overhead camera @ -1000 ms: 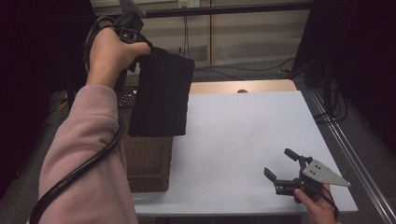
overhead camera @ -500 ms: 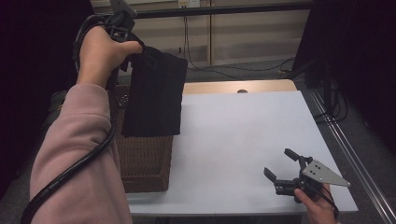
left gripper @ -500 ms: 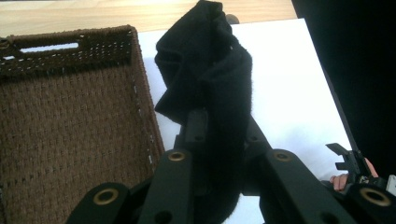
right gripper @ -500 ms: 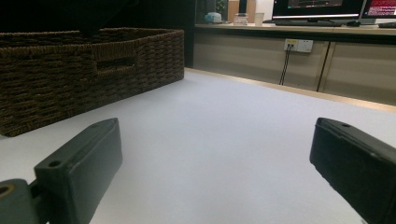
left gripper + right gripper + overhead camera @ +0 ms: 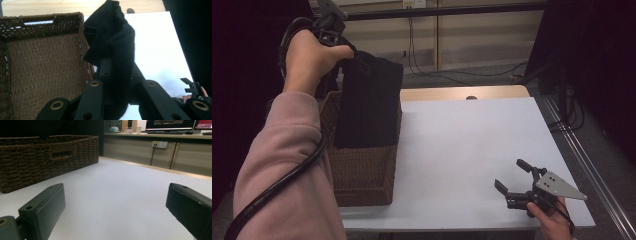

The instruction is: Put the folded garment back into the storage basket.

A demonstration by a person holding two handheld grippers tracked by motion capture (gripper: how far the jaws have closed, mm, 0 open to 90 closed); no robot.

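Halfway, by the look of it: black folded cloth (image 5: 369,102) clamped in the left claw (image 5: 343,54), lifted high, hanging over the brown woven wicker basket (image 5: 362,170) at the desk's (image 5: 472,145) left edge, lower hem at the rim. Still to do: lowering and letting go. Right claw (image 5: 514,176) spread apart, empty, resting near the front right corner.

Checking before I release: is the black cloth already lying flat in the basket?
No, the black cloth hangs from the left gripper above the basket.
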